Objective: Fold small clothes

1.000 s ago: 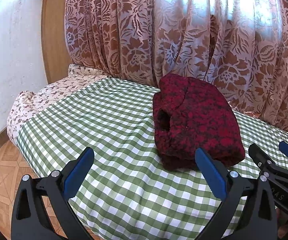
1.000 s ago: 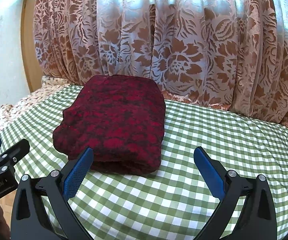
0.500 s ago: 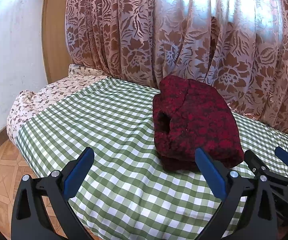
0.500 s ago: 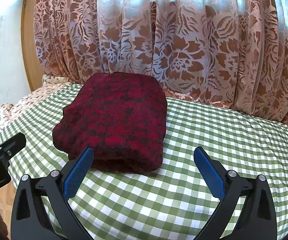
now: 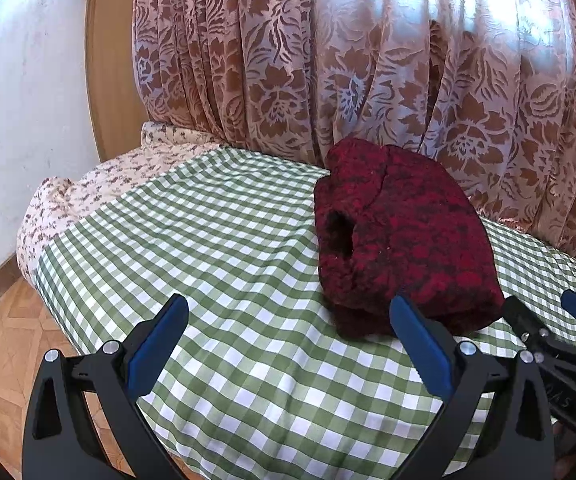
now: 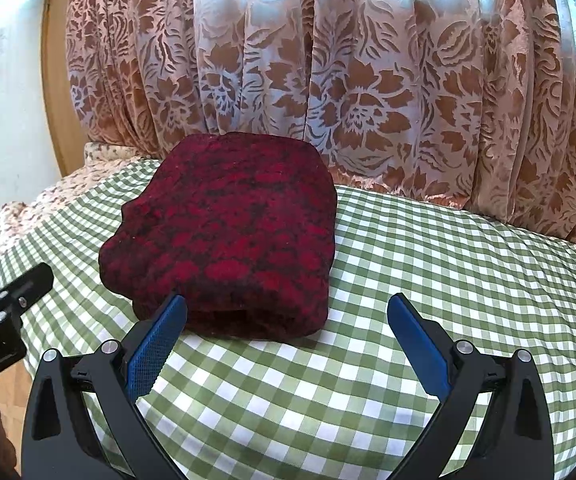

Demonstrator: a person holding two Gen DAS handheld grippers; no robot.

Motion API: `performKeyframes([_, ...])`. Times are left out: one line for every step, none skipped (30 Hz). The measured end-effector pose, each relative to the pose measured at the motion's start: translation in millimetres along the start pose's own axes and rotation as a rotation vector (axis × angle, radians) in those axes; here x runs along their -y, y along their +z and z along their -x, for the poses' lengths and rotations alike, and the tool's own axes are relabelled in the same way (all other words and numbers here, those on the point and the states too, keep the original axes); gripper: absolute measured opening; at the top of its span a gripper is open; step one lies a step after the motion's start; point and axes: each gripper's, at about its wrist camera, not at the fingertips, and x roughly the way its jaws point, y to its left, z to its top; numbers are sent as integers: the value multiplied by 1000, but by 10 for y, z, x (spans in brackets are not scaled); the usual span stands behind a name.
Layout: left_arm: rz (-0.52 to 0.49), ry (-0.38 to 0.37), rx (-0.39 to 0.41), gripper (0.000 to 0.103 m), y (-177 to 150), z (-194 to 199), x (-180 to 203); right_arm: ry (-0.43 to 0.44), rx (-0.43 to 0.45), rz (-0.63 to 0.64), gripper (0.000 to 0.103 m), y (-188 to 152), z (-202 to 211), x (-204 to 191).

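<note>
A dark red and black knitted garment point(image 5: 400, 240) lies folded in a thick bundle on the green checked cloth point(image 5: 223, 240); it also shows in the right wrist view point(image 6: 231, 240). My left gripper point(image 5: 288, 340) is open and empty, held above the cloth just in front of and left of the bundle. My right gripper point(image 6: 283, 336) is open and empty, just in front of the bundle's near edge. The right gripper shows at the right of the left wrist view point(image 5: 552, 320). The left gripper shows at the left edge of the right wrist view point(image 6: 3, 284).
A brown floral curtain point(image 6: 328, 80) hangs right behind the bundle. A flowered sheet point(image 5: 87, 200) shows under the checked cloth at the left end. A white wall point(image 5: 19, 120) and parquet floor point(image 5: 3, 344) lie to the left.
Both grippers have drawn back a little from the bundle and stay open. The folded garment has not moved.
</note>
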Motion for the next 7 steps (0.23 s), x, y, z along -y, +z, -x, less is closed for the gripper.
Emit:
performKeyframes([8,0,-6,101,-10,-12,-7,0,1,-3,99,0,-3,0])
performKeyframes([16,2,-10,101,-21,-23,-12,-1,2,-6,99,4,-4,7])
performKeyframes([21,1,-12,101,-25,-28,-21,-4,3,-9,99,6,-3,7])
performKeyframes([30,-3,-12,101,-31,-30,-31,-6,4,-11,99,10,0,11])
performKeyframes([37,-2,-13,101,-38,-27,-36,-7,4,-12,99,16,-1,19])
performKeyframes([39,-1,-12,101,-39,-28,-37,-11,5,-12,99,18,1,19])
performKeyframes([39,1,-11,101,-41,-26,-40,-13,5,-14,99,23,7,16])
